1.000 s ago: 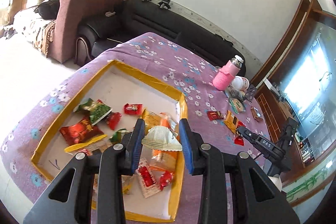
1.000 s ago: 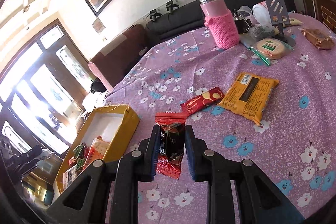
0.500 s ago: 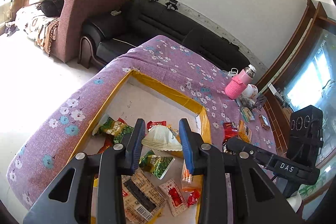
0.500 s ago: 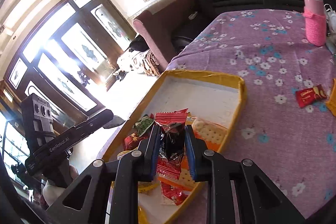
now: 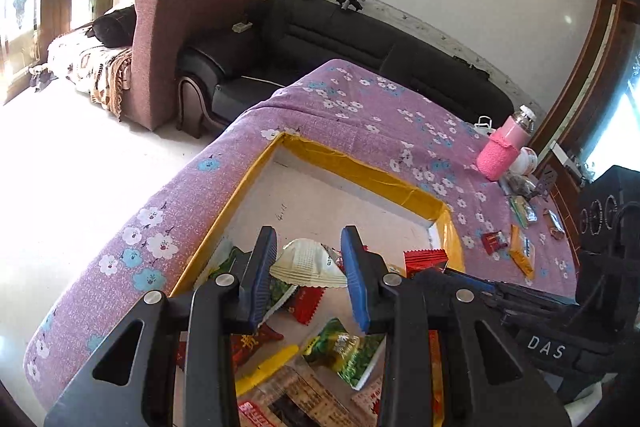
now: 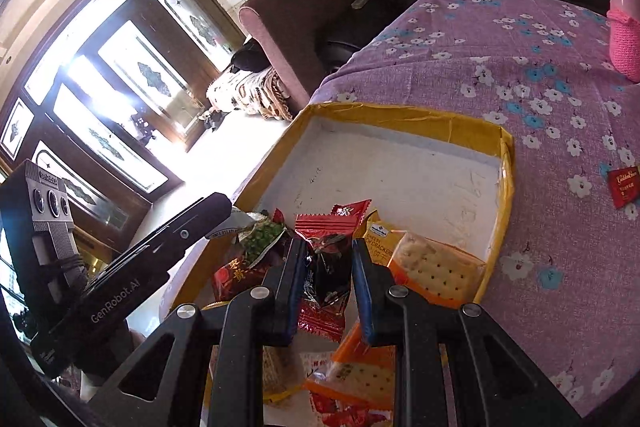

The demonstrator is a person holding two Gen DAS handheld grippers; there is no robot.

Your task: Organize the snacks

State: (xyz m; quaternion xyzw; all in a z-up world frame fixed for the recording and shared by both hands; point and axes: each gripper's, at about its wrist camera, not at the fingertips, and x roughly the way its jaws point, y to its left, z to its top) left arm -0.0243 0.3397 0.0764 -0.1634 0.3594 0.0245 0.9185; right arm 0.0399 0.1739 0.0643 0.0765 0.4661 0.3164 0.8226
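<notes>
My left gripper (image 5: 308,267) is shut on a white crinkled snack packet (image 5: 310,264) and holds it above the yellow-rimmed box (image 5: 360,169), which holds several snacks. My right gripper (image 6: 325,275) is shut on a red and black snack packet (image 6: 328,267), also above the box (image 6: 400,113). Each gripper shows in the other's view, the right one (image 5: 472,279) close beside the left. A cracker pack (image 6: 436,267) lies in the box just right of my right gripper.
On the purple flowered cloth to the right lie a small red packet (image 5: 493,241), an orange packet (image 5: 522,255) and a pink bottle (image 5: 506,153). A black sofa (image 5: 360,39) and a maroon armchair (image 5: 180,39) stand behind the table.
Both grippers have moved over the box and drawn close together, each still holding its packet. The right gripper came from the cloth on the right to above the box.
</notes>
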